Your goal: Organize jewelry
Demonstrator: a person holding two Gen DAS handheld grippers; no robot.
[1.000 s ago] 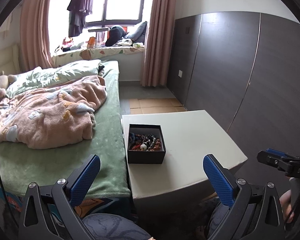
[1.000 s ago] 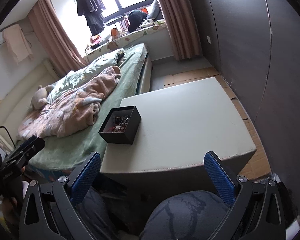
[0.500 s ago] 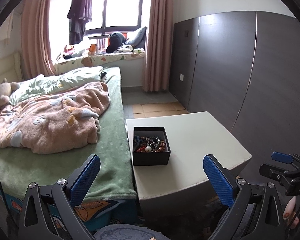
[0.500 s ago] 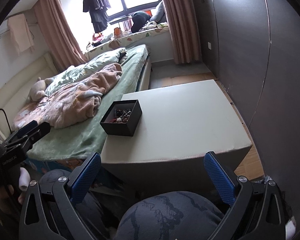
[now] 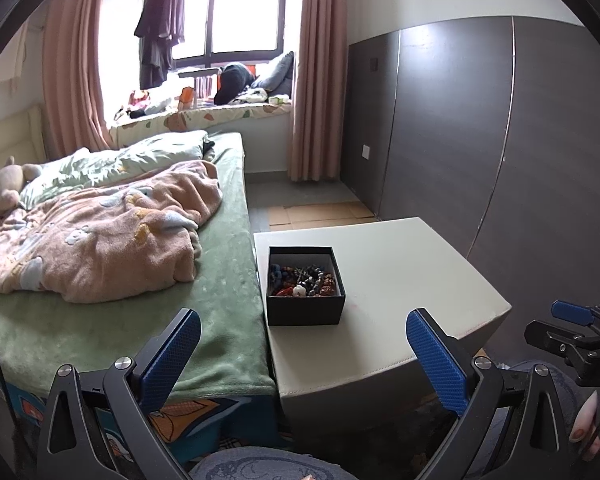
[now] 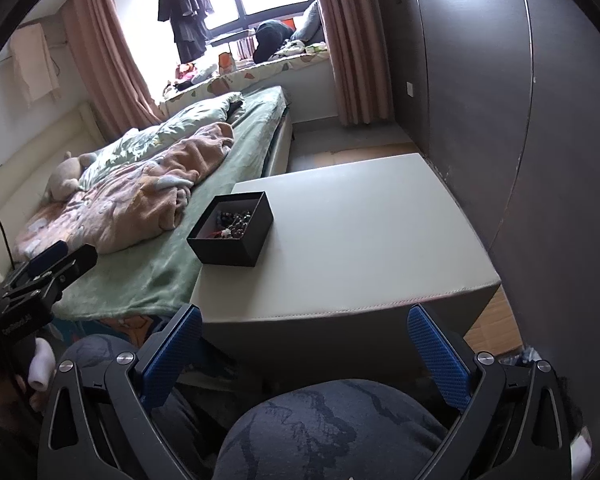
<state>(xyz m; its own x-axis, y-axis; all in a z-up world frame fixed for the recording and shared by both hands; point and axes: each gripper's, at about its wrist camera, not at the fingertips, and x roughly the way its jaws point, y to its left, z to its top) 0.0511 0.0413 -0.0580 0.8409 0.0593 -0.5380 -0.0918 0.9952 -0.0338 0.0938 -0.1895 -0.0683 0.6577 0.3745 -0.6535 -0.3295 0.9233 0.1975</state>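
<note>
Currently both tongs, left (image 5: 303, 354) and right (image 6: 305, 350), gape empty, short of desk (image 6: 364, 240); jewelry (image 5: 303, 280) heaped in box (image 5: 305, 307). Sorted or unsorted: undecidable.

Support: low square off-white padded table (image 5: 400, 280), ahead of both hand-held grippers, touching the bed's side.
On it: open black square cardboard box (image 5: 305, 307) of mixed beaded jewelry (image 5: 304, 280), at the table's left edge, ahead of the left gripper.

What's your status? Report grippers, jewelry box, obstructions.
Left gripper open, empty, short of the table. Right gripper open, empty, low over a knee. Open black square box of beaded jewelry on white table, bed-side edge. Nothing blocking it.
</note>
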